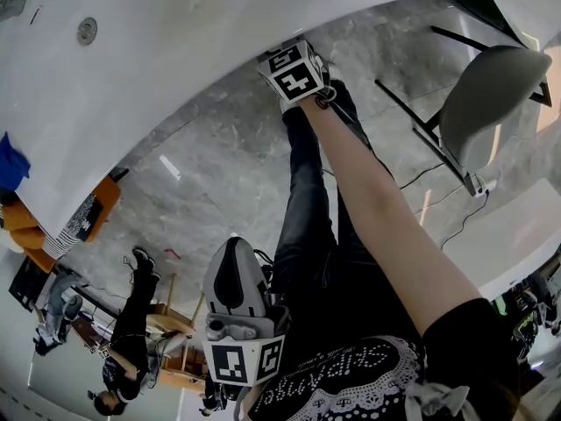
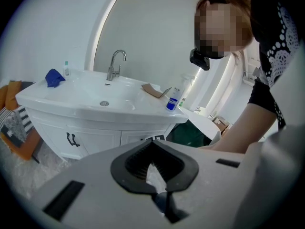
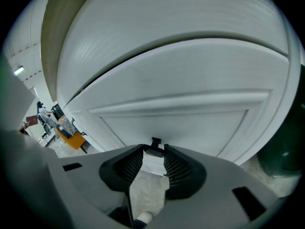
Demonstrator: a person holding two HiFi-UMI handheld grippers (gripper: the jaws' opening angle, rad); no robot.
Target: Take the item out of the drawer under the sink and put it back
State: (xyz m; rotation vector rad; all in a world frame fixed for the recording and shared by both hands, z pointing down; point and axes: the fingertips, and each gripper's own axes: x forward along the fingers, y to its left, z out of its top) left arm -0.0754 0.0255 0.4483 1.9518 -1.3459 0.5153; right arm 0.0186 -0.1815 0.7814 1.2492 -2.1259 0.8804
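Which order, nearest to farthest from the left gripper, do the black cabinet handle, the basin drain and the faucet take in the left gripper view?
1. Black handle: on the cabinet front, low at the left.
2. Drain: in the floor of the basin, above the cabinet.
3. Faucet: at the basin's back edge, by the wall.

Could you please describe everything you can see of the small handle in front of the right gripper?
The handle is small and dark, with a paler bar below a black stem, metal by its look. It is fixed to a white panelled cabinet front. It sits between the tips of the open right gripper; contact cannot be told.
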